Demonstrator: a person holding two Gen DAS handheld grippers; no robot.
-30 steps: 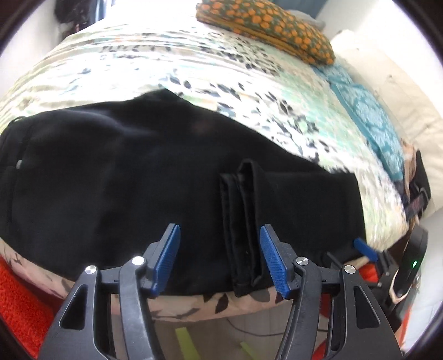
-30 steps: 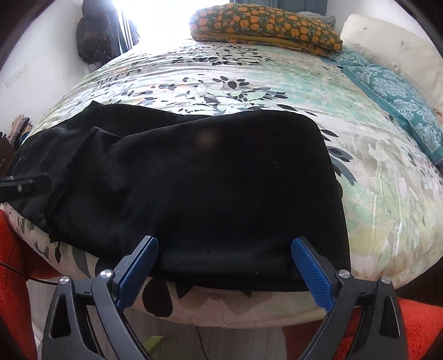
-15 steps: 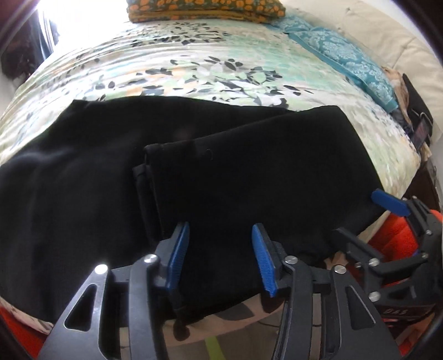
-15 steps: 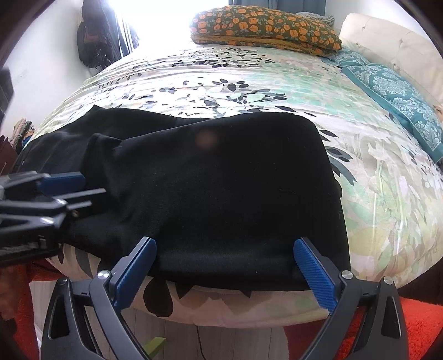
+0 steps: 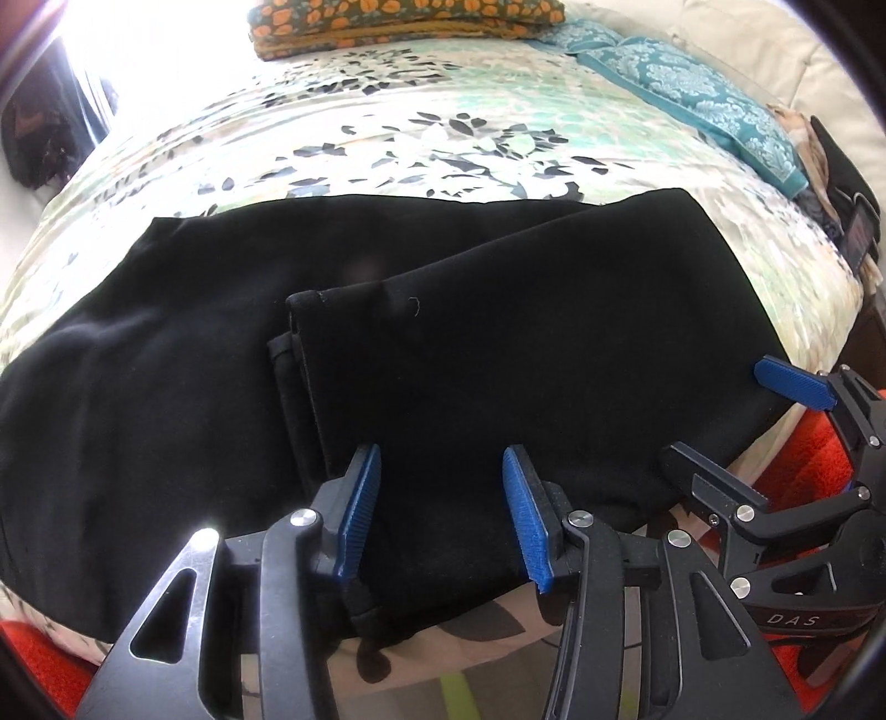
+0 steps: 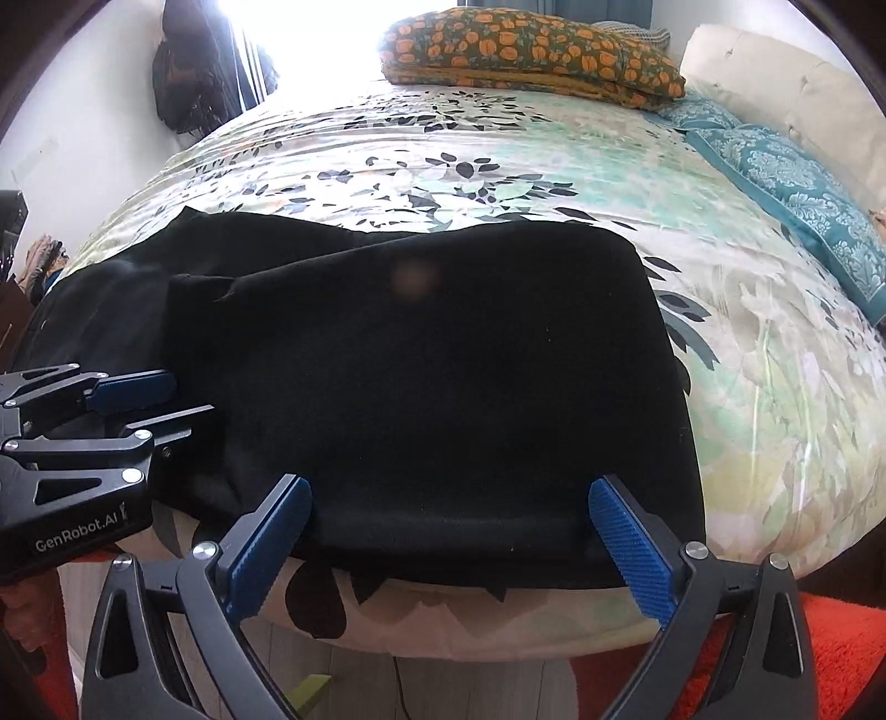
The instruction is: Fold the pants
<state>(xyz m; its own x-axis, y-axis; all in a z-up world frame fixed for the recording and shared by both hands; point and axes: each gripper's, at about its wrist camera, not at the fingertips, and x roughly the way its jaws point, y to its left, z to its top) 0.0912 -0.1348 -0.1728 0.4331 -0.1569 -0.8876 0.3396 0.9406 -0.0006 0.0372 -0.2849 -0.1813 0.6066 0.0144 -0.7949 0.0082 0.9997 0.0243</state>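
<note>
Only leftward, pants (image 5: 498, 354) hem (image 5: 302, 343) between left gripper (image 5: 440, 512) jaws, spread; right gripper (image 6: 451, 548) wide apart.

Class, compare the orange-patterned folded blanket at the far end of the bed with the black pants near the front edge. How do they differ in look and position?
The orange-patterned folded blanket carries a busy orange print on dark green; the black pants are plain black. The blanket sits at the bed's far end; the pants lie at the near edge, in front of both grippers. The blanket is a compact stack; the pants are spread wide, only partly folded. Both rest on the floral bedspread.
</note>
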